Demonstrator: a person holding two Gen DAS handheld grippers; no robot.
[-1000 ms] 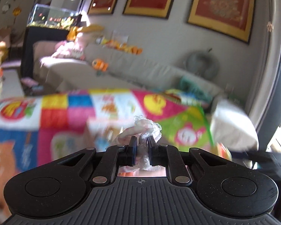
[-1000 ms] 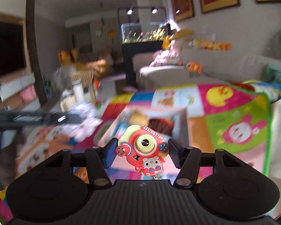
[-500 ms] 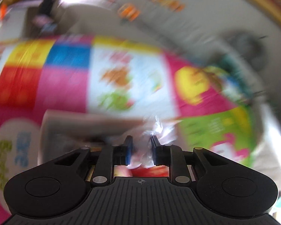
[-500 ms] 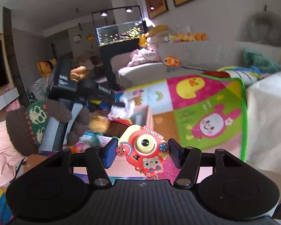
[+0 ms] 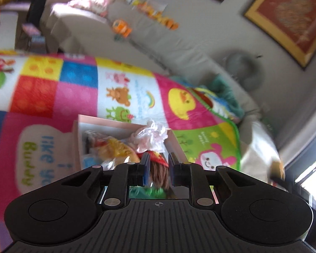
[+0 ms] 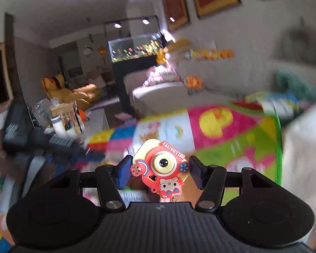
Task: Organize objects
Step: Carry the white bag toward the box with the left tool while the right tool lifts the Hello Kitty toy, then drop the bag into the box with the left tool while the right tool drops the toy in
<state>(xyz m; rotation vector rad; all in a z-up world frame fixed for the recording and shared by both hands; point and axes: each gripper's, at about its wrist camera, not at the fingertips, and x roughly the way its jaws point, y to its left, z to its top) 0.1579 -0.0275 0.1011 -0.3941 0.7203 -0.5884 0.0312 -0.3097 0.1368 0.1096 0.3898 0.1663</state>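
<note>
The left gripper is seen poised over a pink box on the play mat, its jaws parted by a narrow gap with nothing held between them. A crumpled white-and-pink bundle is seen lying in the box at its far right corner, on top of other toys that are too blurred to be told apart. In the right gripper, a red and yellow toy camera is clamped by its sides above the mat.
</note>
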